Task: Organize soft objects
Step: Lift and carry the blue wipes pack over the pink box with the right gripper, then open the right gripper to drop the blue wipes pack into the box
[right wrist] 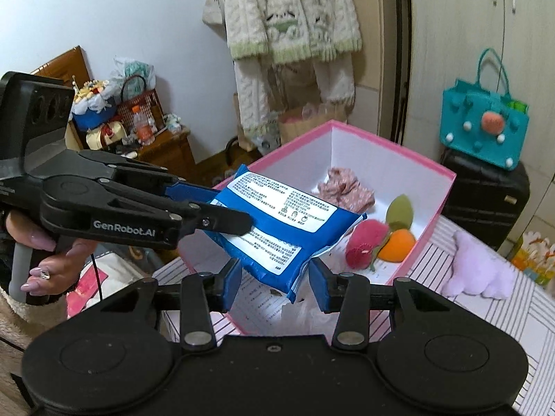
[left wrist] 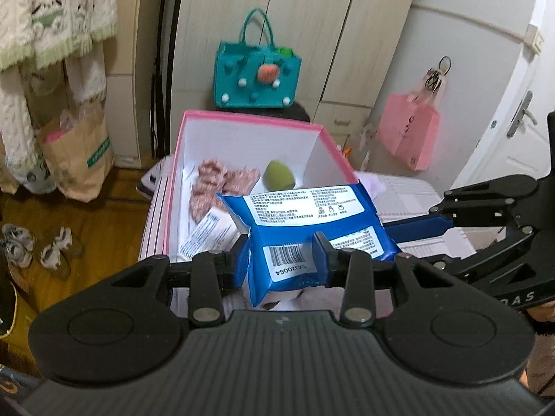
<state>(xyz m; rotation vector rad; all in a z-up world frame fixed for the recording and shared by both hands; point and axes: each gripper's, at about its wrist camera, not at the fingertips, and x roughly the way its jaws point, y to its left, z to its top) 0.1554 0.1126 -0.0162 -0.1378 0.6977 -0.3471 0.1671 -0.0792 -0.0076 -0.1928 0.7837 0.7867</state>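
Left wrist view: left fingers (left wrist: 281,257) clamp the blue packet (left wrist: 308,222); right fingers (right wrist: 274,282) straddle it, apart.

Teal felt bag (left wrist: 257,77): far, on a black suitcase (right wrist: 485,194), against the wardrobe (left wrist: 312,17).
Pink paper bag (left wrist: 409,131): hangs at right, near the white door (left wrist: 513,131).
Knit cardigan (right wrist: 291,10): hangs far left.
Brown paper bag (left wrist: 79,159): on the wooden floor (left wrist: 104,215) below it.
Sneakers (left wrist: 20,246): left, on the floor.
Wooden nightstand (right wrist: 166,152): cluttered, far left.

Both the left gripper (left wrist: 281,260) and the right gripper (right wrist: 274,286) are matte black with blue fingertip pads, silver pivot screws, and white "GenRobot.AI" lettering.
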